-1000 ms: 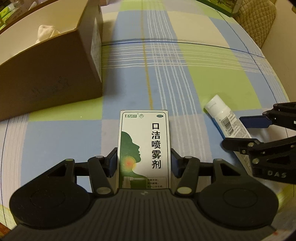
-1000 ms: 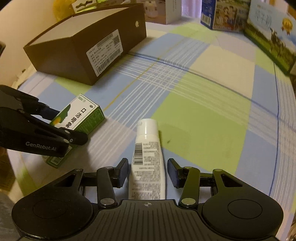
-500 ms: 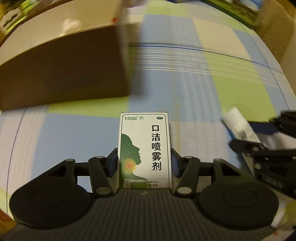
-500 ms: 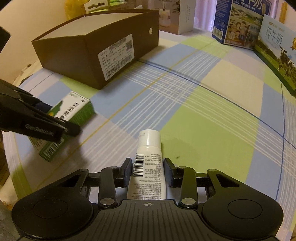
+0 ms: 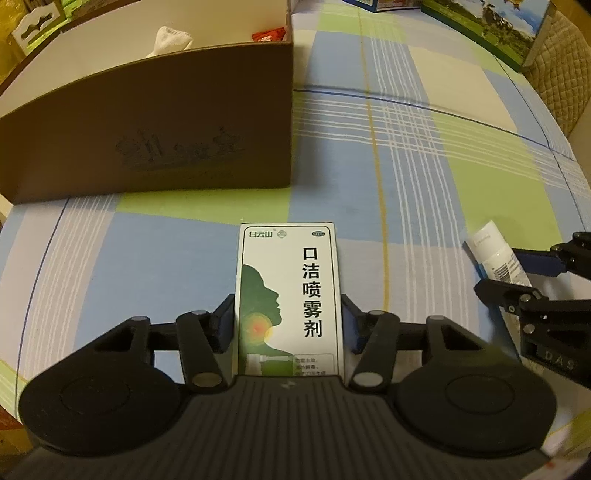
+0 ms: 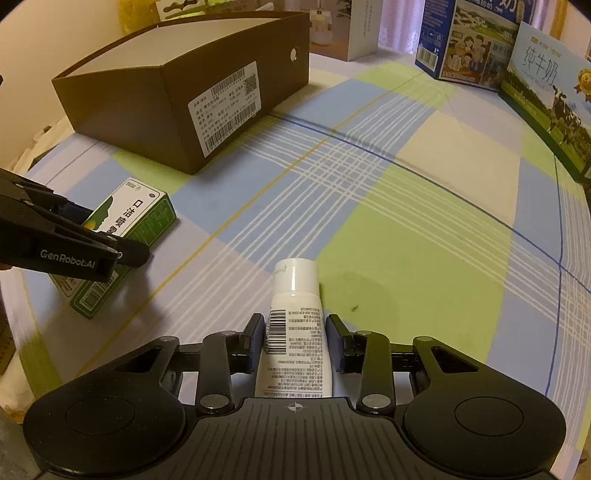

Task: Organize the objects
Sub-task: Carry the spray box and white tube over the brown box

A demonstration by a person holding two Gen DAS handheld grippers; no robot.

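Left gripper point(image 5: 288, 325) clamped on the white and green spray carton point(image 5: 288, 295), pads pressed to both long sides, printed face up, exactly as a second ago. Carton now off the checked cloth of the counter point(image 5: 461, 166) in the right wrist view point(image 6: 122, 243), far end tipped up, where earlier it lay flat. Brown cardboard box point(image 5: 155, 122) far larger and more central in the left wrist view than a second ago, its near wall now filling the upper left just beyond the carton's far end; a white sock point(image 5: 170, 38) and a red packet point(image 5: 269, 35) visible inside over the rim, the packet newly in sight. Right gripper point(image 6: 293, 343) closed on the white tube point(image 6: 293, 332), jaws just drawn together from a wider gap with the tube between them, pads now against its sides below the cap. Tube pointing cap away, barcode on its left edge, nearly upright in the view rather than leaning as before. Seen from the left wrist, tube point(image 5: 495, 254) and right gripper point(image 5: 524, 280) pushed further toward the right edge than a second ago. Milk cartons point(image 6: 546, 81) standing along the far right edge of the counter, closer and taller in the right wrist view than earlier. Box label point(image 6: 225, 107) facing the right gripper, well apart from both held things.
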